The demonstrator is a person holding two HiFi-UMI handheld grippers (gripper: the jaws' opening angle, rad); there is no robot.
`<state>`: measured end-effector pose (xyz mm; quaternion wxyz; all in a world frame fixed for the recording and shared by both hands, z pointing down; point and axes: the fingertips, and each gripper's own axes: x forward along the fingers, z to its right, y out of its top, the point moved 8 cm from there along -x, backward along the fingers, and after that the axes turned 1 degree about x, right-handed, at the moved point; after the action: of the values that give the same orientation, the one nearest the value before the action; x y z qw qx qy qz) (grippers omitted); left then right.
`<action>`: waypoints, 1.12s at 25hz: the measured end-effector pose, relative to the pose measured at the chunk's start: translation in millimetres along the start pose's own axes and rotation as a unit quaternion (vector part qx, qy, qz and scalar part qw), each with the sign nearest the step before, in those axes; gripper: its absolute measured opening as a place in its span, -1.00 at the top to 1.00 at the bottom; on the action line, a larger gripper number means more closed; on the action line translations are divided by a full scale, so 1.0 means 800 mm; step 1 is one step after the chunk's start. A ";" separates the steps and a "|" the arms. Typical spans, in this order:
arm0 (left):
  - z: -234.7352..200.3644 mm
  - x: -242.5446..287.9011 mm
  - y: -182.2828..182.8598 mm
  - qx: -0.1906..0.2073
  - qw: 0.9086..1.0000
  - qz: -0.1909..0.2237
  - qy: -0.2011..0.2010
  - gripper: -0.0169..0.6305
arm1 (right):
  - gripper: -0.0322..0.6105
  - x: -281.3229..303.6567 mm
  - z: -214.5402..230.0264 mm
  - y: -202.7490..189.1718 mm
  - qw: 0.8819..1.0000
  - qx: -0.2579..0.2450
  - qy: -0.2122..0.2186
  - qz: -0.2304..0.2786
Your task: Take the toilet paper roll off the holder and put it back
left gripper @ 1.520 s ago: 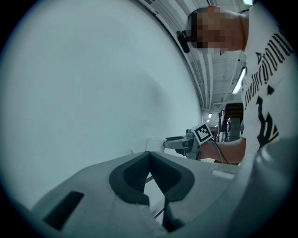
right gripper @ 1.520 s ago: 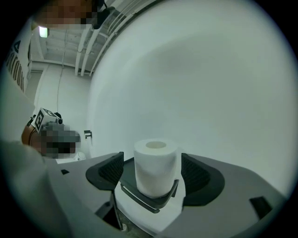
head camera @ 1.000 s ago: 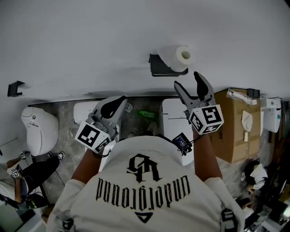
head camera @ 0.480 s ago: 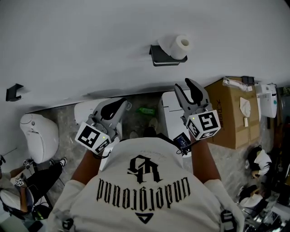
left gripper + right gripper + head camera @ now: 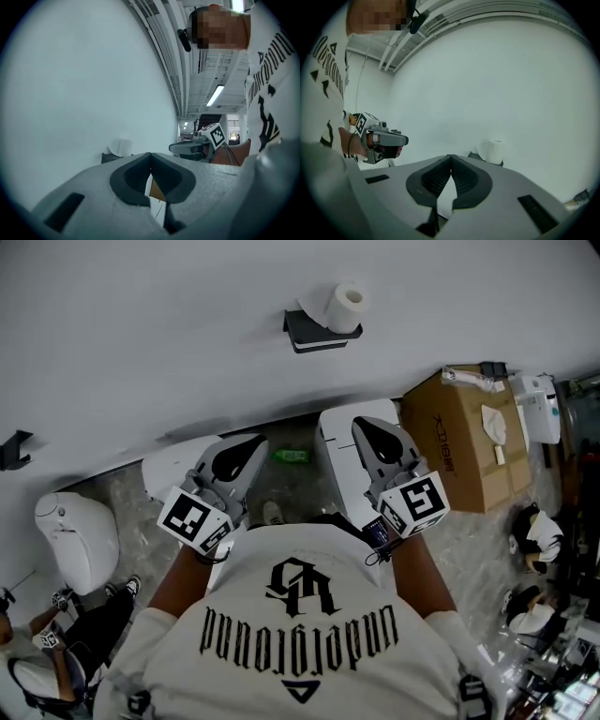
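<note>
A white toilet paper roll [image 5: 343, 307] sits on a dark wall holder [image 5: 311, 331] at the top of the head view. It also shows small in the right gripper view, roll [image 5: 494, 151], and faintly in the left gripper view, roll [image 5: 122, 147]. My right gripper [image 5: 367, 430] is well back from the holder; its jaws have just been closing and now meet at the tips with nothing between them. My left gripper [image 5: 246, 446] is shut and empty too, level with the right one and to its left.
Below the wall stand a white toilet [image 5: 77, 531] at left, a white box-like unit [image 5: 337, 437], and a cardboard box [image 5: 459, 442] at right. A green bottle [image 5: 292, 456] lies on the speckled floor. A small dark bracket [image 5: 11, 448] is on the wall at far left.
Both grippers have drawn back from the wall. The right gripper's jaws, wide open near the roll a second ago, have come together. The roll stays on its holder.
</note>
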<state>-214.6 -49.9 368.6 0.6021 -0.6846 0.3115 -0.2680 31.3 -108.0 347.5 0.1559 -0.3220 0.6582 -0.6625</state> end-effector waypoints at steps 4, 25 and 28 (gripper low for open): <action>0.013 0.005 0.003 0.005 1.000 0.003 -0.004 0.91 | 0.85 -0.021 -0.002 0.000 1.000 -0.006 0.004 0.008; 0.232 0.060 -0.029 0.015 1.000 -0.015 0.012 0.91 | 0.86 -0.225 0.035 -0.063 0.998 0.010 0.045 0.033; 0.273 0.061 -0.036 0.018 1.000 -0.019 0.015 0.91 | 0.86 -0.258 0.034 -0.074 0.998 0.008 0.057 0.034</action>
<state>-17.5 59.2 368.1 0.6043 -0.6752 0.3030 -0.2951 215.3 6.1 357.4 0.1431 -0.2603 0.6708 -0.6795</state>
